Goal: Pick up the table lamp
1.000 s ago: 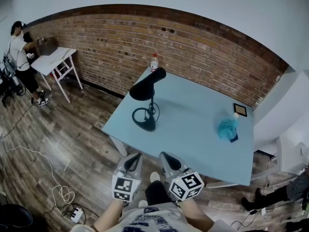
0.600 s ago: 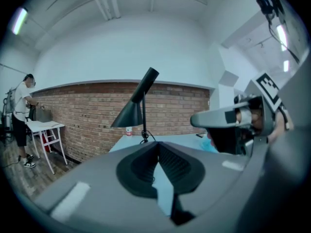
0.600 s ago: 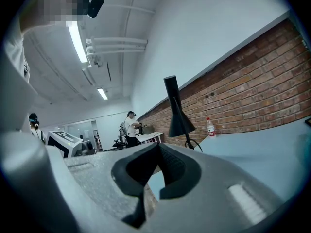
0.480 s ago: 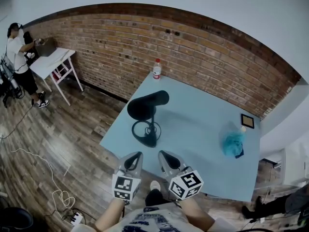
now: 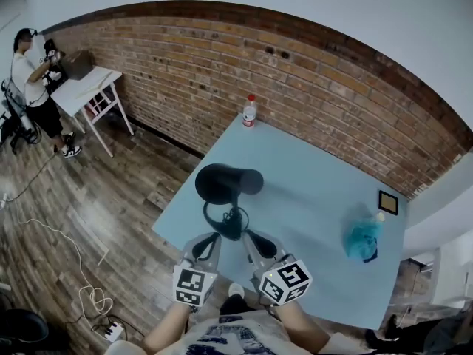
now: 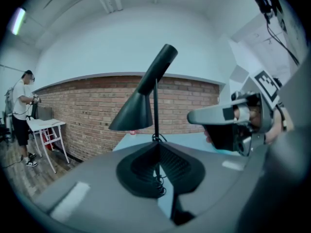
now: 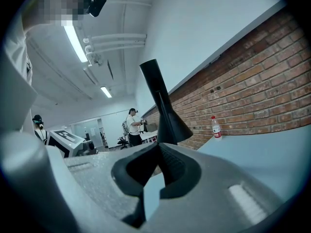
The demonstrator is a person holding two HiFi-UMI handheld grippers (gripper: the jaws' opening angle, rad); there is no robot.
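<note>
Under the brick wall [image 5: 222,72] the blue table [image 5: 318,183] fills the middle of the head view, and the lamp [image 5: 230,194] stands on its near left corner, the corner closest to us. That puts it straight ahead of both grippers and well apart from the bottle [image 5: 250,112] at the far edge by the wall. Its long axis is upright: a thin stem [image 6: 156,106] rises from a dark base [image 5: 230,229] that sits flat on the table, and the shade [image 5: 216,183] at the top tilts, its mouth down towards the left and its neck up towards the right. We hold the left gripper [image 5: 206,244] and the right gripper [image 5: 256,242] side by side at the table's near edge, with the base just beyond their tips and between the two. In the left gripper view the stem stands almost dead over the jaw tips, and in the right gripper view the shade looms right above them, so we judge neither hand clearly nearer. The left looks better lined up with the stem. Both pairs of jaws are closed together on nothing, and the lamp is untouched. We reckon whichever gripper takes the stem must first part its jaws and then come at it level, one jaw on either side of that vertical line.
</note>
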